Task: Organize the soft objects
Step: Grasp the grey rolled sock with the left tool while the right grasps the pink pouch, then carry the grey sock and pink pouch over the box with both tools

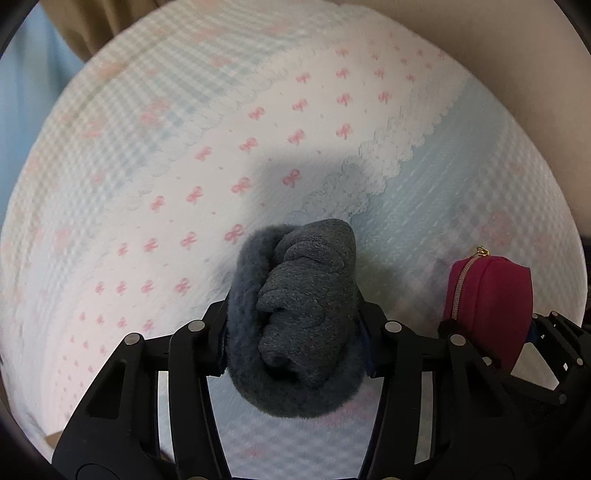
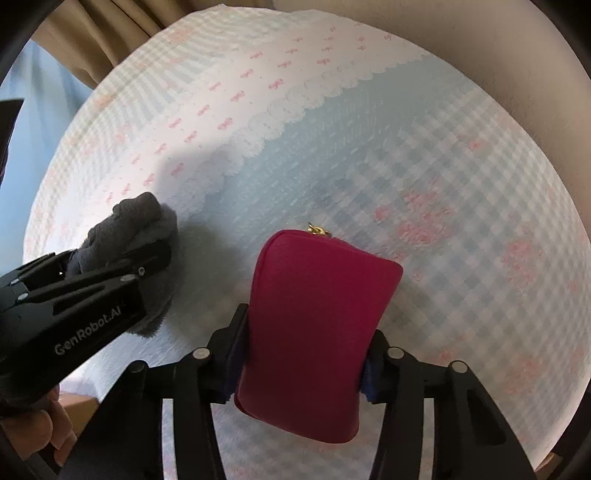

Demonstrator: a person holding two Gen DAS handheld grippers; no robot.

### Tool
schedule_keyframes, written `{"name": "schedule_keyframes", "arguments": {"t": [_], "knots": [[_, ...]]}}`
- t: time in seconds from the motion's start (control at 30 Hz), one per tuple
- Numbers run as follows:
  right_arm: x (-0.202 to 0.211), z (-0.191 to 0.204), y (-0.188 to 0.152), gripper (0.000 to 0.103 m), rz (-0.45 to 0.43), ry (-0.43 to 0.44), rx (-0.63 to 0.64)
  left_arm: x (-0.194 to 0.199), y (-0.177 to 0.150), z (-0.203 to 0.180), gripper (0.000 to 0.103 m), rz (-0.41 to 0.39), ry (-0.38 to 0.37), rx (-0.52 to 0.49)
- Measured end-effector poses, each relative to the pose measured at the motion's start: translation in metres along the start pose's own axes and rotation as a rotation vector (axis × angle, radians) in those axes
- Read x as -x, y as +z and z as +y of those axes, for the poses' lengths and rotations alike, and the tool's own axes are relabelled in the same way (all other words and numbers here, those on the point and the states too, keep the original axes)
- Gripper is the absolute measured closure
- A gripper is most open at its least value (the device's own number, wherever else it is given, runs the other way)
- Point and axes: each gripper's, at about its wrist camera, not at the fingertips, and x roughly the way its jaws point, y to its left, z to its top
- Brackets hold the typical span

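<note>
A grey knit bundle with a fuzzy lining [image 1: 295, 295] lies on the bed cover [image 1: 177, 155]. My left gripper [image 1: 293, 341] points down at it and is shut on it, pads pressing both sides. In the right wrist view the same bundle [image 2: 122, 225] shows at the left, held by the left gripper [image 2: 110, 273]. A magenta zip pouch [image 2: 314, 314] with a gold zip pull sits between the pads of my right gripper [image 2: 303, 360], which is shut on it. From the left wrist view the pouch [image 1: 487, 302] stands at the right, close beside the bundle.
The cover is pale blue and white with pink bows, a lace-print band and a checked part [image 2: 461, 221]. Beige curtains [image 1: 85, 26] hang at the far left. A beige wall [image 2: 498, 44] runs along the right. A person's hand [image 2: 48, 424] holds the left gripper.
</note>
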Motion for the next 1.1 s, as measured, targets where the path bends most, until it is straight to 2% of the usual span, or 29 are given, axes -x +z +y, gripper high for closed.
{"name": "schedule_keyframes", "arguments": {"t": [0.13,0.37,0.57,0.7,0.9,1.1], "knots": [[0.033,0.008,-0.004,0.059,-0.044,0.013,0.026,0.044,-0.008,0.005,0.056,-0.062,0.007,0.021],[0.119,0.021,-0.017,0.059,-0.147,0.049,0.068,0.135,-0.03,0.021,0.056,-0.182,-0.006,0.083],[0.196,0.062,-0.044,0.059,-0.252,0.055,0.145,0.216,-0.064,0.04,0.056,-0.297,-0.022,0.117],[0.236,0.088,-0.071,0.059,-0.303,0.073,0.187,0.271,-0.102,0.068,0.056,-0.369,-0.02,0.153],[0.282,0.146,-0.116,0.059,-0.367,0.123,0.253,0.328,-0.169,0.122,0.056,-0.43,0.013,0.22],[0.296,0.224,-0.165,0.059,-0.379,0.194,0.332,0.356,-0.244,0.194,0.056,-0.45,0.056,0.304]]}}
